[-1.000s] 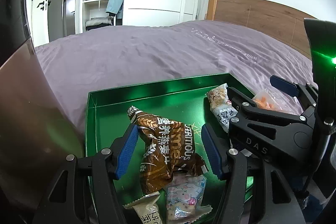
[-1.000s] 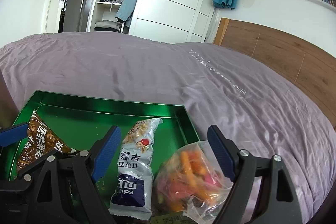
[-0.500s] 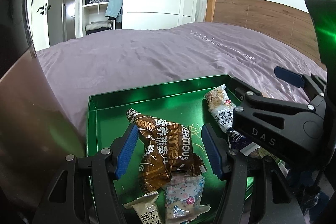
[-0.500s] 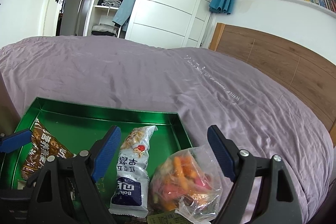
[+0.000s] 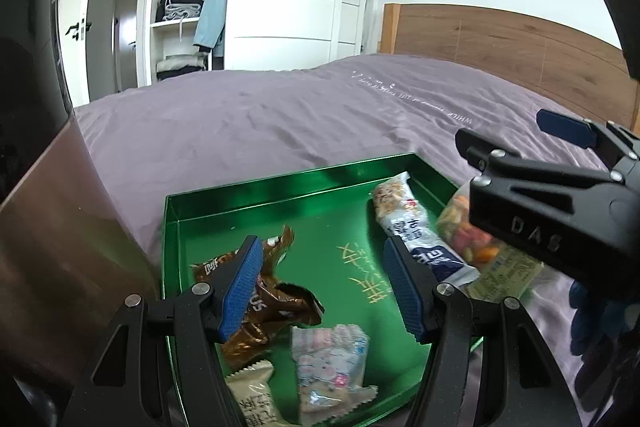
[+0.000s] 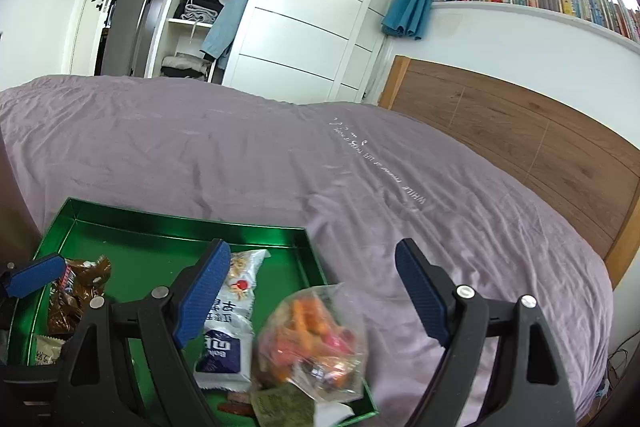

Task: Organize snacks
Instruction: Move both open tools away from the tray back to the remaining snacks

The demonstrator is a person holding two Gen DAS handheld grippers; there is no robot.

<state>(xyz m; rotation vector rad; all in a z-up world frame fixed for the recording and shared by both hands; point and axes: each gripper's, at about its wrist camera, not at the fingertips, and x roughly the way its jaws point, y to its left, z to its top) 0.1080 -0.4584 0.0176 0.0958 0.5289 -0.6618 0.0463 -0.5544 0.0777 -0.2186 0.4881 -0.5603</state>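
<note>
A green tray (image 5: 288, 183) lies on the bed with several snack packets in it. My left gripper (image 5: 322, 287) hovers open over the tray. A crumpled brown packet (image 5: 276, 303) lies under its left finger, and the other pad is free. A pink-white packet (image 5: 328, 359) and a beige one (image 5: 252, 391) lie nearer. A white-blue packet (image 6: 232, 307) lies at the tray's right side. My right gripper (image 6: 312, 291) stands wide open above a clear bag of orange and red snacks (image 6: 312, 335), which rests on the tray's right rim (image 6: 316, 267). Its pads do not touch the bag.
The purple bedspread (image 6: 360, 167) stretches far beyond the tray to a wooden headboard (image 6: 520, 131). A brown panel (image 5: 44, 235) stands close on the left of the tray. A blue-gloved hand (image 5: 592, 319) holds the right gripper. A flat greenish packet (image 5: 504, 275) lies under the clear bag.
The right gripper has risen, uncovering the clear bag in the left wrist view. The brown packet now sits further left, under the left gripper's left finger. Both stay open.
</note>
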